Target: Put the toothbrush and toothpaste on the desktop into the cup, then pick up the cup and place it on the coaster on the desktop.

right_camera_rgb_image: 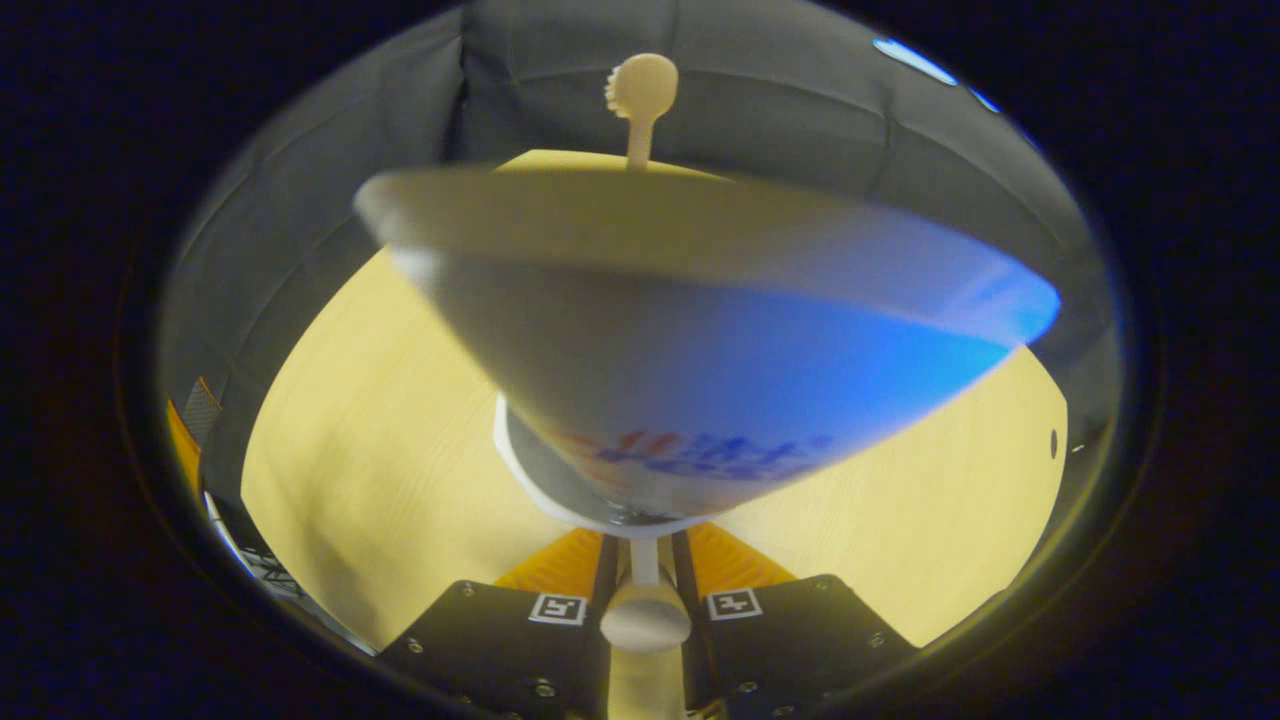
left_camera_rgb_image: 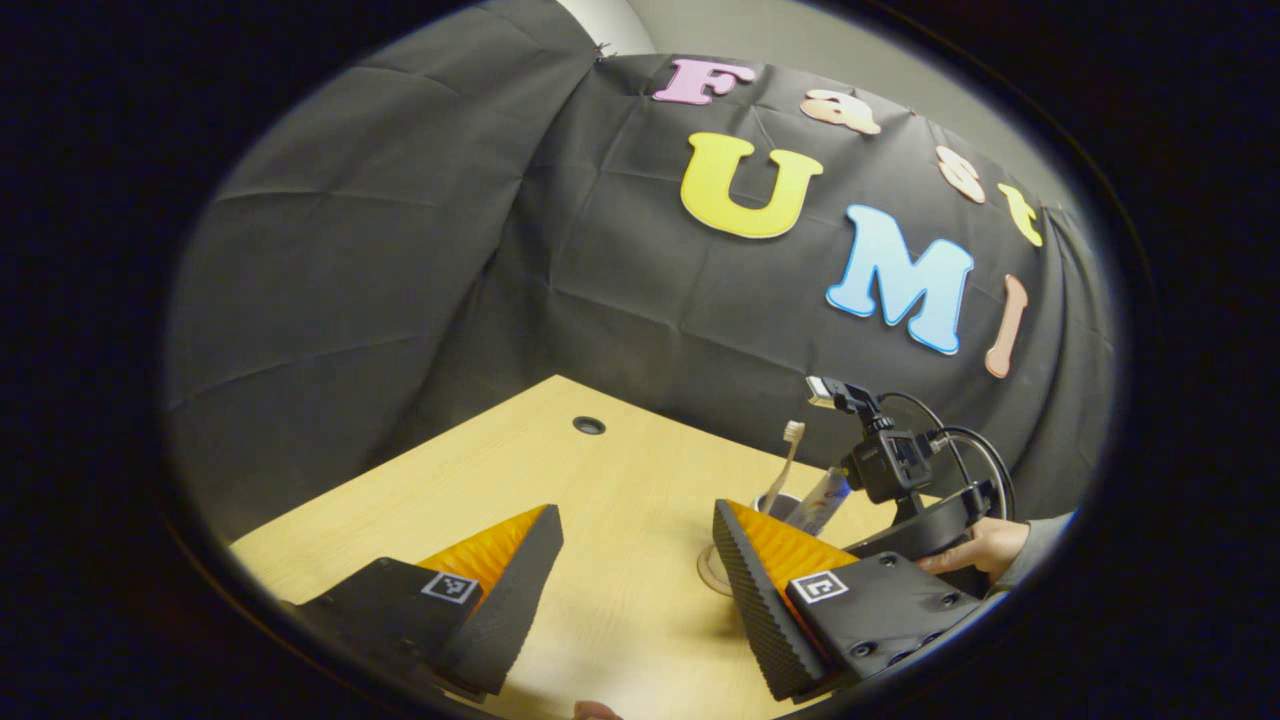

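- Broadly, the worktop (left_camera_rgb_image: 620,470) is a pale wooden slab with a small round hole (left_camera_rgb_image: 589,425) near its far edge, backed by the booth's black cloth.
- Left claw (left_camera_rgb_image: 640,590) — wide, nothing between its fingers — hovers over the near part of the worktop in the left gripper view.
- Right claw (left_camera_rgb_image: 925,520), seen farther off in the left gripper view toward the worktop's right edge, is held by a hand (left_camera_rgb_image: 985,548) with a sleeve behind it; a small camera sits on top of it.
- In the right gripper view the right claw (right_camera_rgb_image: 645,585) is narrow, its two fingers closed on the cup's handle (right_camera_rgb_image: 645,615), which stands between them.
- Cup (right_camera_rgb_image: 600,490) sits just ahead of those fingers, its white rim visible; in the left gripper view the cup (left_camera_rgb_image: 780,505) is partly hidden behind the left claw's finger.
- Toothpaste (right_camera_rgb_image: 700,340) leans out of the cup toward the camera, large and blurred, white shading into blue; from the left gripper view the toothpaste (left_camera_rgb_image: 822,498) stands tilted in the cup.
- Toothbrush (right_camera_rgb_image: 640,100) rises from the cup behind the tube, head uppermost; the toothbrush (left_camera_rgb_image: 785,465) leans slightly in the other view.
- Coaster (left_camera_rgb_image: 712,570) — a thin round disc — lies on the worktop just beside the cup; whether the cup touches it cannot be told.
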Demonstrator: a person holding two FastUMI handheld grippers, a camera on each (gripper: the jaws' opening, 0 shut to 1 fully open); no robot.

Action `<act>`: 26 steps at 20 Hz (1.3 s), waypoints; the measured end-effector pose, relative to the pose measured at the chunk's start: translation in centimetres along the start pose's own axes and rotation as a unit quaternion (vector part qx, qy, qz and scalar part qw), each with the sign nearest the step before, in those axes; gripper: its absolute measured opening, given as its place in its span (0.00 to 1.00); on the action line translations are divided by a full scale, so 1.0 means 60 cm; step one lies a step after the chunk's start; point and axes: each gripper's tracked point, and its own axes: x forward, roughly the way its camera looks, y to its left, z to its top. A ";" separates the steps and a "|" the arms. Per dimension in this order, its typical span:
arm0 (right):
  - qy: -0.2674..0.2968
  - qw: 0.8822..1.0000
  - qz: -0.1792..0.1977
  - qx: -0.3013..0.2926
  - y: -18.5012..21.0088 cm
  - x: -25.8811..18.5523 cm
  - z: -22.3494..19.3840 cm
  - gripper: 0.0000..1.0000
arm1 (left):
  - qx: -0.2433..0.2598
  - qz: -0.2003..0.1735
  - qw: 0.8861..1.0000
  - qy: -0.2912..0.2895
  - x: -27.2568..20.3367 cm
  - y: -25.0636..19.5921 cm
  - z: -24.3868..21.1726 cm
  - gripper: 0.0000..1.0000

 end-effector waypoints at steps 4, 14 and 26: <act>-0.022 1.000 0.004 0.006 -0.001 -0.020 0.008 0.55 | 0.015 -0.007 1.000 -0.001 -0.002 -0.013 0.002 0.97; -0.136 0.990 -0.004 0.036 -0.050 -0.176 -0.012 0.91 | 0.043 -0.050 0.998 -0.015 0.001 -0.119 0.027 0.98; -0.360 0.923 -0.124 0.054 -0.218 -0.429 -0.049 0.91 | 0.077 -0.102 0.990 -0.056 -0.033 -0.322 0.065 0.97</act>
